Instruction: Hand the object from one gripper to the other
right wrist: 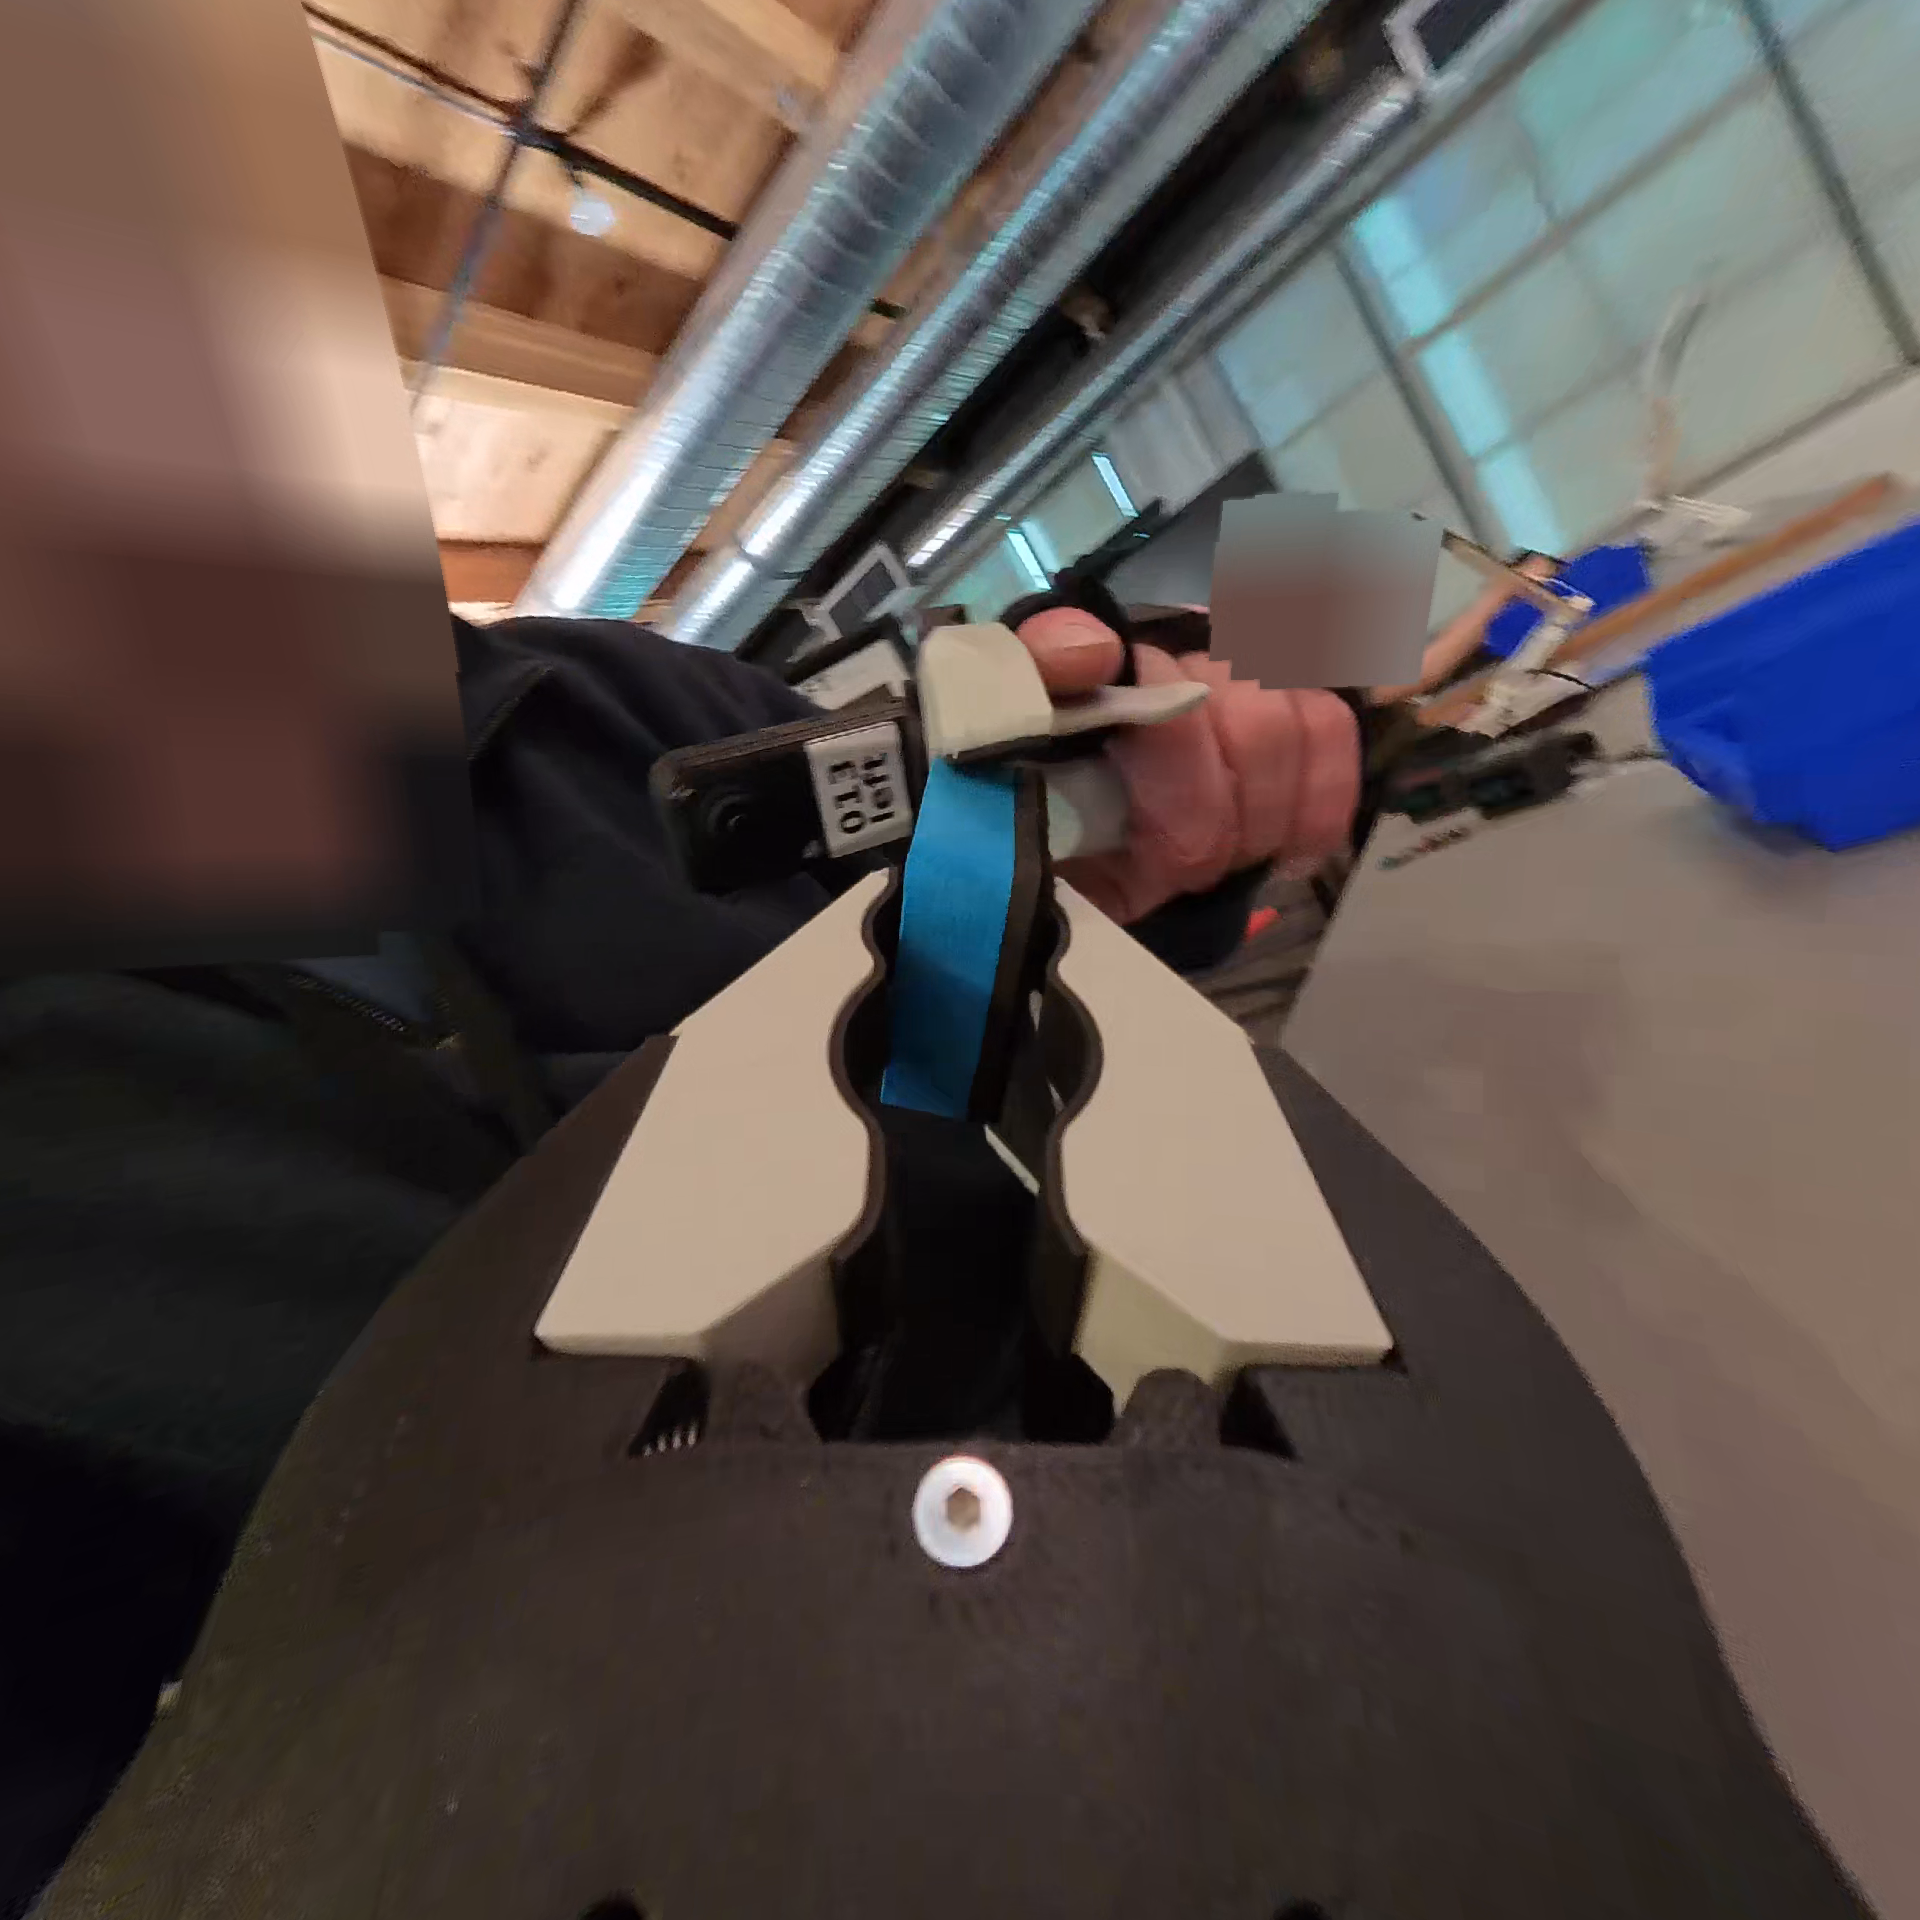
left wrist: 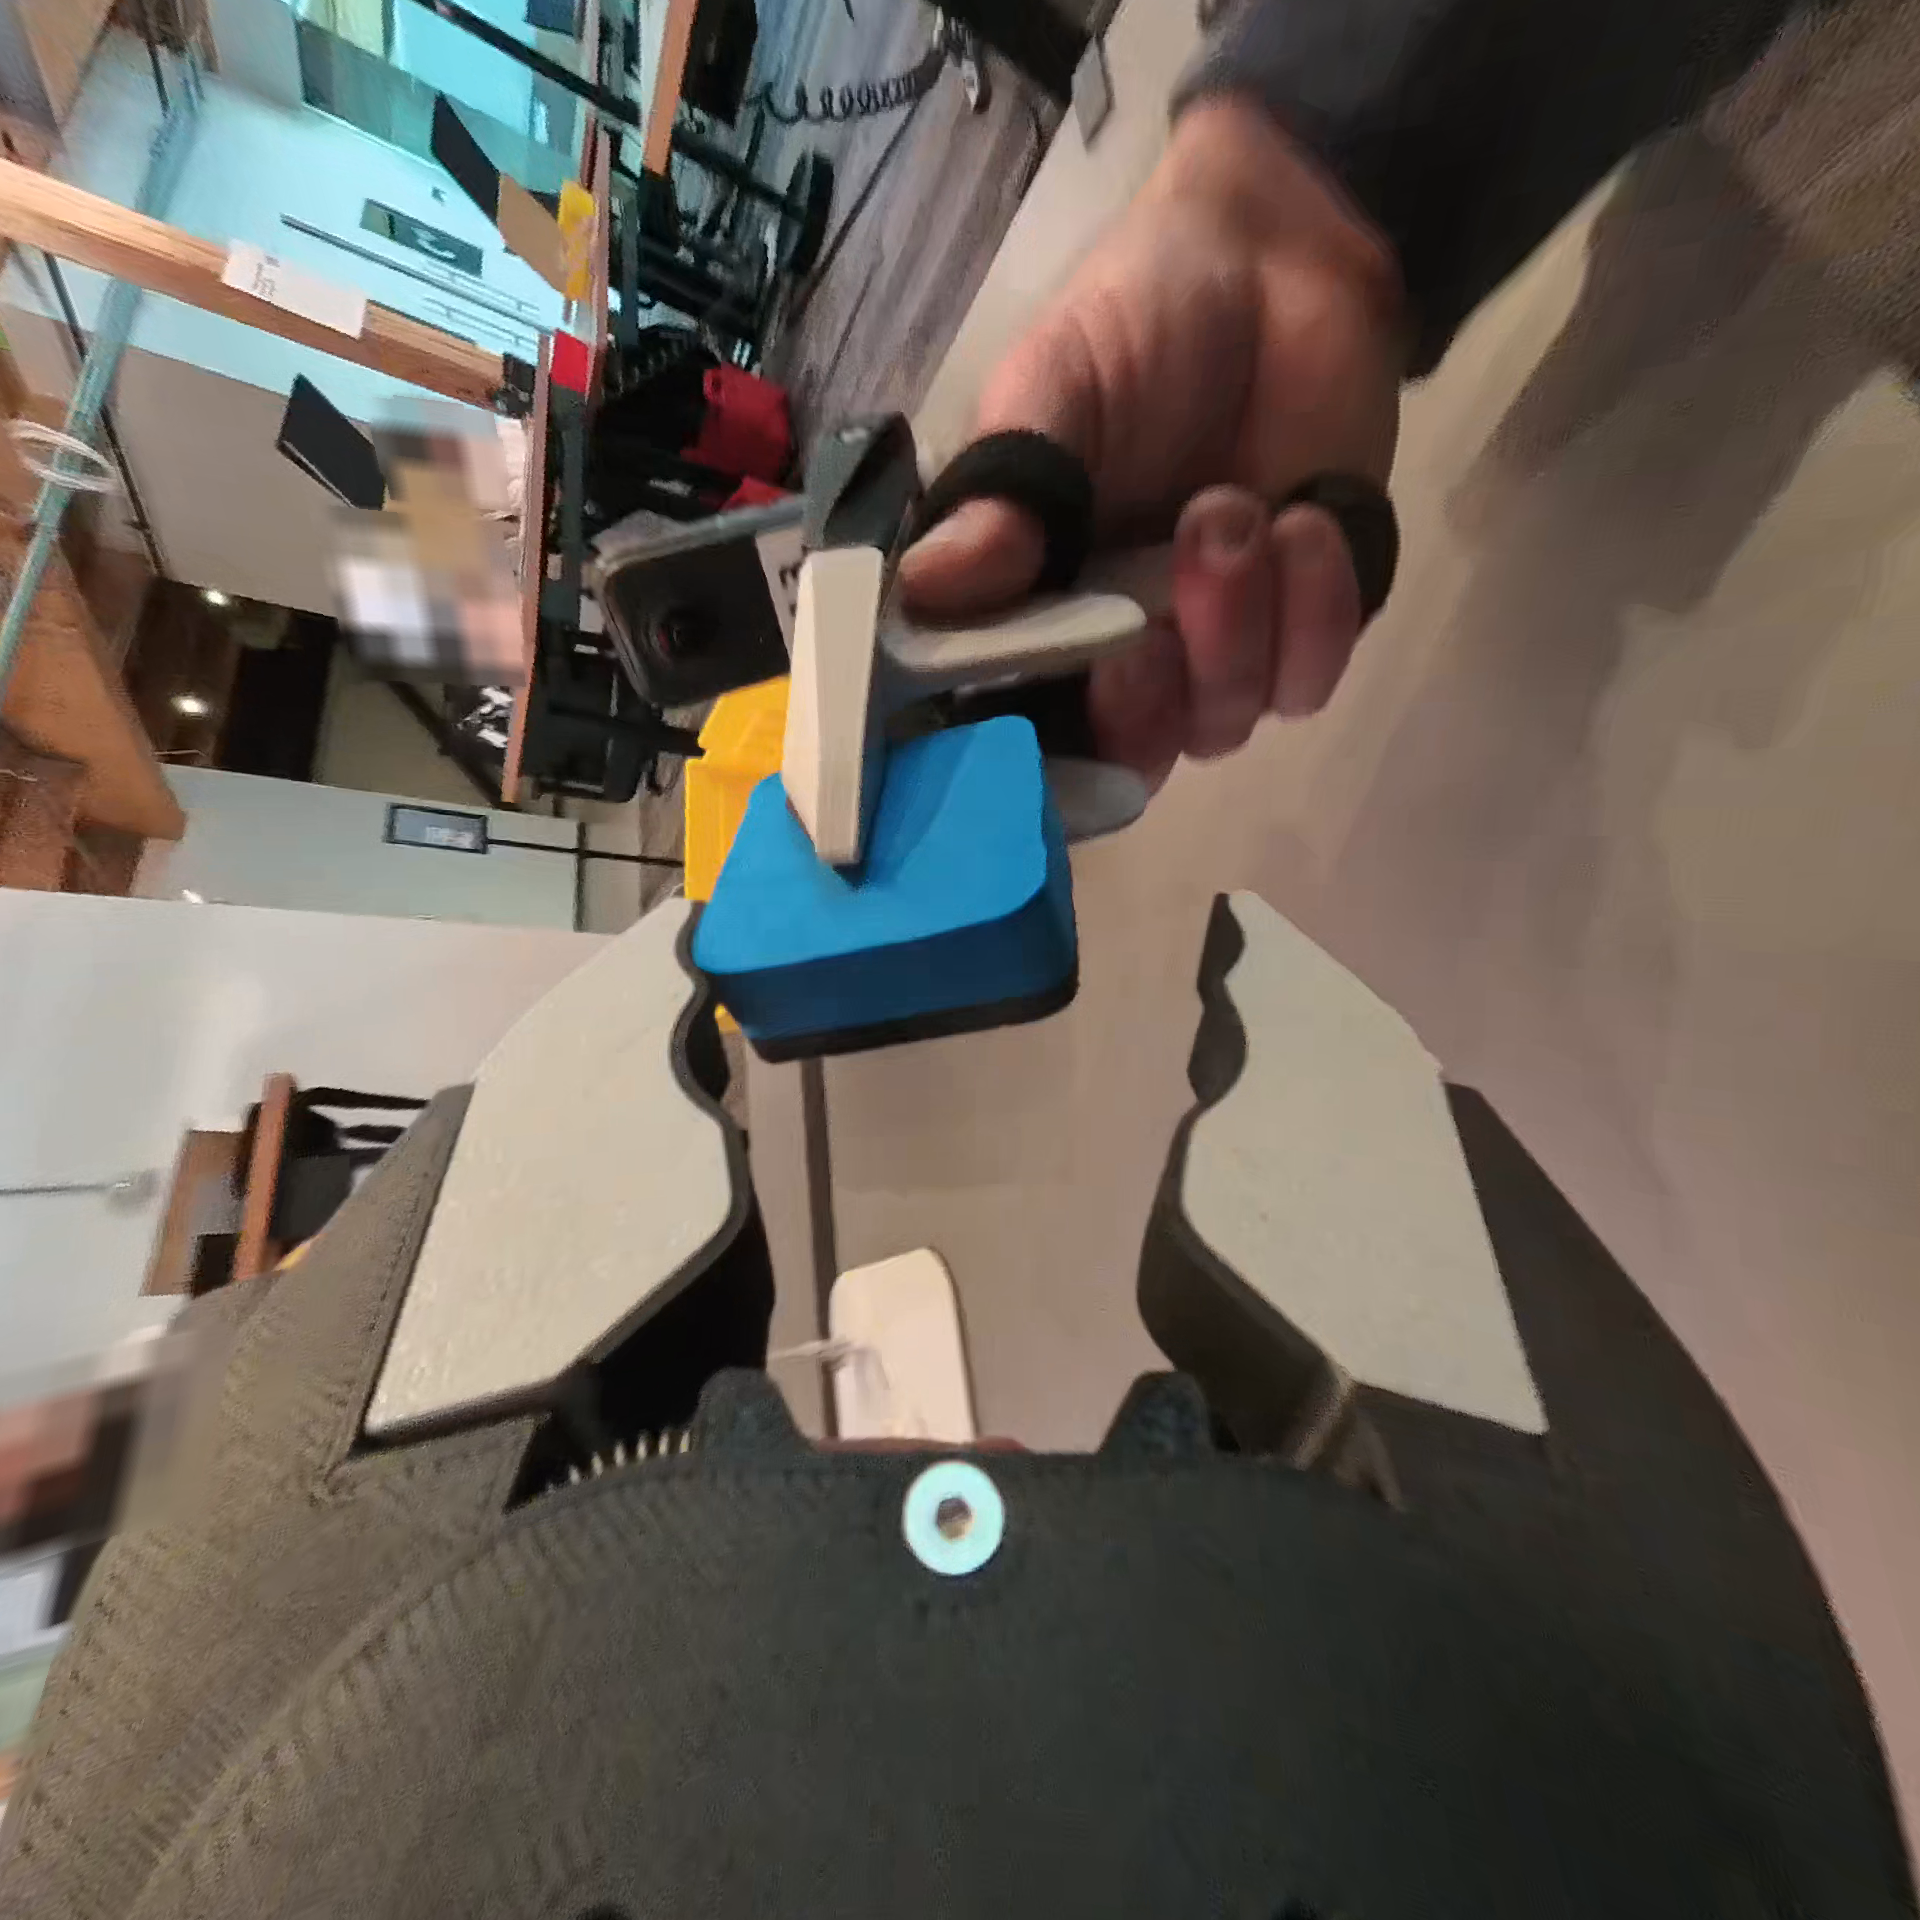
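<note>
The object is a blue foam block with a black base (left wrist: 894,914), flat like an eraser. My right gripper (right wrist: 977,894) is shut on it, and the block (right wrist: 956,935) stands edge-on between its fingers. In the left wrist view one beige finger (left wrist: 826,696) of the right gripper presses on the block's blue top, held by a hand (left wrist: 1195,364). My left gripper (left wrist: 961,925) is open wide, and the block sits at its fingertips, close to the left one. One finger (right wrist: 977,686) of the left gripper shows beyond the block in the right wrist view.
A grey table (right wrist: 1558,1143) lies to the right with a blue bin (right wrist: 1797,707) at its far side. A yellow bin (left wrist: 727,790) stands behind the block. A white object (left wrist: 904,1340) lies below, between the left gripper's fingers. A person's dark sleeve (right wrist: 623,831) is close.
</note>
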{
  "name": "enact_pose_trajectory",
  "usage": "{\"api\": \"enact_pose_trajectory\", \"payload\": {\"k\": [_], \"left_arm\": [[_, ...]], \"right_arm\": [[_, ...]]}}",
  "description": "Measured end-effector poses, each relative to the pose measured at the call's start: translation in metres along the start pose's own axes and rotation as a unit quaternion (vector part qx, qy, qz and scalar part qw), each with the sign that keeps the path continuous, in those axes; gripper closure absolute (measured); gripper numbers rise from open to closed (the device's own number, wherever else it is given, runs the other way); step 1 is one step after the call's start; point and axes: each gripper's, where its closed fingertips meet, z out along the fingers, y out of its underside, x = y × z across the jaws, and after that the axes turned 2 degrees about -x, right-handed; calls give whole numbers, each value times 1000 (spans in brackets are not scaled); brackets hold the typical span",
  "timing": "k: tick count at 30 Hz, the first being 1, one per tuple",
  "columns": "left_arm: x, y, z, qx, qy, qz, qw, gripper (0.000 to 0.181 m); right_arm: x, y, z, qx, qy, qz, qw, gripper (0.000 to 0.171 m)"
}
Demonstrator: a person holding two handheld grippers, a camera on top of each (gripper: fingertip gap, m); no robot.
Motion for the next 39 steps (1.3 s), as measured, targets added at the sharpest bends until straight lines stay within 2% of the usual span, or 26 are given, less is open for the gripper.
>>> {"api": "enact_pose_trajectory", "payload": {"k": [2, 7, 11, 12, 14, 16, 18, 23, 25, 27, 29, 32, 34, 36, 39], "left_arm": [[-3, -8, 0, 24, -5, -34, 999, 95], [-16, -25, -6, 86, -25, -96, 991, 115], [-18, -26, -7, 107, -12, -122, 987, 118], [-19, -23, -6, 99, -9, -127, 987, 118], [-21, -12, -3, 61, -11, -122, 991, 118], [-24, 5, 3, 3, -21, -98, 995, 118], [-28, 18, 7, -44, -37, -73, 996, 118], [-27, 36, 20, -138, -47, -12, 989, 118], [-24, 37, 25, -159, -53, 18, 986, 119], [-20, 40, 29, -184, -51, 35, 981, 118], [-16, 37, 31, -184, -47, 44, 981, 118], [-15, 38, 32, -190, -49, 46, 979, 118], [-16, 35, 32, -175, -50, 40, 982, 118], [-20, 25, 29, -140, -53, 15, 989, 114], [-28, 20, 23, -100, -51, -36, 993, 93]], "right_arm": [[-2, -2, 2, 10, -21, -7, 1000, 151], [-2, -2, 8, 36, -53, -1, 998, 152], [2, -6, 8, 61, -52, 14, 997, 151], [8, -7, 7, 63, -31, 13, 997, 150], [32, -9, 1, 57, 69, 4, 996, 127], [54, -12, -11, 37, 191, -12, 981, 100], [57, -14, -16, 14, 265, -35, 963, 89], [63, -14, -18, -22, 393, -55, 918, 91], [68, -12, -20, -29, 417, -50, 907, 92], [74, -8, -21, -41, 434, -53, 899, 100], [75, -6, -18, -45, 429, -53, 901, 114], [74, -5, -19, -46, 421, -55, 904, 115], [69, -6, -15, -40, 393, -55, 917, 115], [57, -11, -9, -20, 333, -50, 941, 116], [35, -20, -6, 21, 220, -34, 975, 116]]}}
